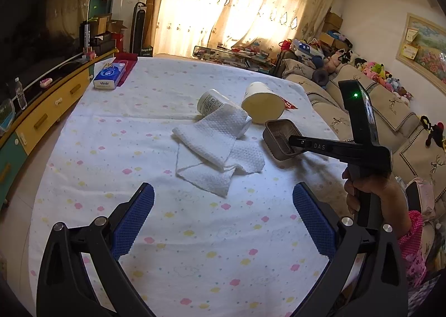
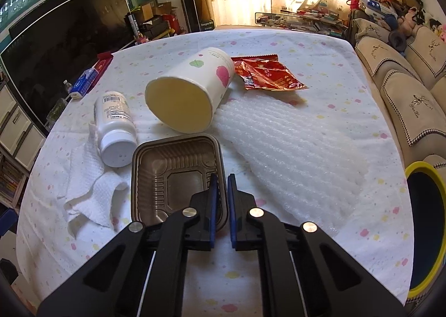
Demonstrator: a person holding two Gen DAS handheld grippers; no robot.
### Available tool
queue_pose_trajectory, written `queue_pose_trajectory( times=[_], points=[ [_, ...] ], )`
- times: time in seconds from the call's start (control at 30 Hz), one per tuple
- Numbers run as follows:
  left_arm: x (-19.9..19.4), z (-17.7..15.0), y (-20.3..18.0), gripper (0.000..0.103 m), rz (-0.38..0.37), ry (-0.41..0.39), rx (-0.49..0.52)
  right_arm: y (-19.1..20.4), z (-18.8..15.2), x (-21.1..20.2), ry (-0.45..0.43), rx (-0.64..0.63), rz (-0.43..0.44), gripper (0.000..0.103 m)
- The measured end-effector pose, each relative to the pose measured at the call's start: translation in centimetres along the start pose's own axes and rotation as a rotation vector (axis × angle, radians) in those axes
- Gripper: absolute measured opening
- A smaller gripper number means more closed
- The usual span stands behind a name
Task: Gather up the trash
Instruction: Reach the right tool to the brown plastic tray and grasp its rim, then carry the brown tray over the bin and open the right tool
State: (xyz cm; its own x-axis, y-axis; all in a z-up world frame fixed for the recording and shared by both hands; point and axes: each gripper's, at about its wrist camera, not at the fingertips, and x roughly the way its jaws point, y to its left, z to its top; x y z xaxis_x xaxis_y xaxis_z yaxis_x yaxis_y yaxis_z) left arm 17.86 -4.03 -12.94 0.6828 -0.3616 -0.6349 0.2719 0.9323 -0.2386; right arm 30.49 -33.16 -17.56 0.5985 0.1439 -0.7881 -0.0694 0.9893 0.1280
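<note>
Blue tissue pack [image 1: 107, 76] reads "Vinda"; right gripper [image 1: 292, 147] "DAS".

A lived-in home sitting room; a large dark television [image 1: 41, 27] on a yellow-drawered cabinet [image 1: 47, 111] fills the left of the frame; sunlit patterned curtains [image 1: 237, 2] hang at top centre; a beige sofa [image 1: 390, 111] heaped with plush toys [image 1: 376, 72] runs along the right; a framed painting [image 1: 426, 52] hangs above.

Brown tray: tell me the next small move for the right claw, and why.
Probably carry the brown tray rightward toward the yellow-rimmed bin. The right claw is pinched on the tray's right wall, the left wrist view shows it tilted up off the cloth, and the bin stands beside the table's right edge.
</note>
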Motion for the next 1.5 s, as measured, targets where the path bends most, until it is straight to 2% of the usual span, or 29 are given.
queue_pose_trajectory(
  times=[0.43,0.7,1.0,1.17,1.5],
  points=[
    [-0.1,-0.2,-0.8,0.098,-0.01,0.0,0.016,-0.7,-2.6,-3.9,-0.038,0.025,0.07,0.005],
    [0.3,-0.2,-2.3,0.098,-0.019,0.015,0.042,-4.0,-4.1,-8.4,-0.113,0.08,0.062,0.005],
    [1.1,-0.1,-4.5,0.098,-0.029,0.034,0.079,-13.1,-5.7,-11.4,-0.176,0.26,-0.06,0.005],
    [1.7,-0.1,-5.7,0.098,-0.033,0.051,0.103,-18.7,-7.3,-12.4,-0.198,0.372,-0.156,0.005],
    [3.1,0.0,-8.0,0.098,-0.05,0.086,0.139,-26.2,-10.5,-11.2,-0.167,0.517,-0.301,0.006]
  ],
)
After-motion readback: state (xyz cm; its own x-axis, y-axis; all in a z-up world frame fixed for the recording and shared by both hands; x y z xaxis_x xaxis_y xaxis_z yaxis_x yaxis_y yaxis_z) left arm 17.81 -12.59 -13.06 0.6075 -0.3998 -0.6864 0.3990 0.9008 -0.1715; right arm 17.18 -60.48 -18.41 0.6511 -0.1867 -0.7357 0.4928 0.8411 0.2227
